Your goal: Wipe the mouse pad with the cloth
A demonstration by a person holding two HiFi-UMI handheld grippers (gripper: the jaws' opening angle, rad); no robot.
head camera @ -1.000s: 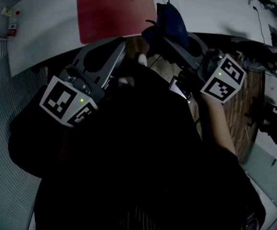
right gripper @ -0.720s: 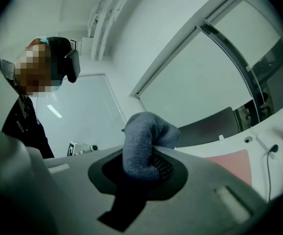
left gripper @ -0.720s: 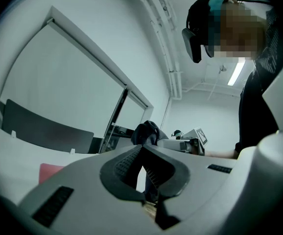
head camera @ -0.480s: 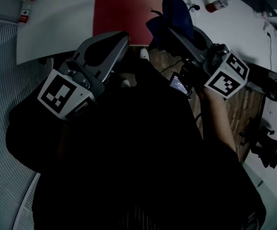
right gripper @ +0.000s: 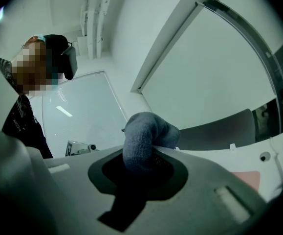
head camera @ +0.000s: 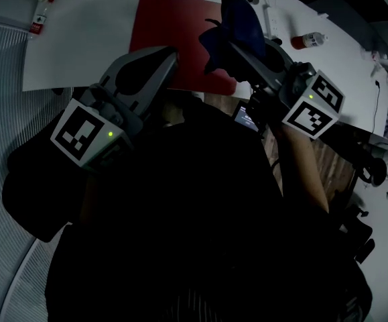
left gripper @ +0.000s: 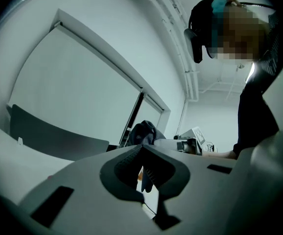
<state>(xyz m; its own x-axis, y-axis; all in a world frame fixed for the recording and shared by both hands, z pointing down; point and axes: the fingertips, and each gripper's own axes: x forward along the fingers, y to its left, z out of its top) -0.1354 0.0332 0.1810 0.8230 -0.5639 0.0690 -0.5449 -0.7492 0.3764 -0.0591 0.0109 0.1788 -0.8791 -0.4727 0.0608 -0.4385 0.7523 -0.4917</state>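
A red mouse pad point(head camera: 173, 29) lies on the white table point(head camera: 80, 45) ahead of me; it also shows as a pink patch, the pad point(right gripper: 247, 177), at the lower right of the right gripper view. My right gripper point(head camera: 232, 44) is shut on a dark blue cloth point(head camera: 237, 25), which bunches above the jaws over the pad's right edge. The cloth point(right gripper: 143, 138) sticks up between the jaws. My left gripper point(head camera: 161, 58) is shut on nothing, its tip at the pad's near edge. In the left gripper view, the left gripper point(left gripper: 141, 149) points at the hanging cloth point(left gripper: 144, 131).
A small bottle point(head camera: 43, 15) stands at the table's far left. A red and white can point(head camera: 307, 41) and a white cable point(head camera: 269, 15) lie to the right of the pad. A dark chair base point(head camera: 374, 170) stands on the floor at right. A person's dark clothing fills the lower view.
The table and pad have come nearer in the head view. The right gripper with the cloth now overlaps the pad's right edge, and the left gripper's tip reaches its near edge.
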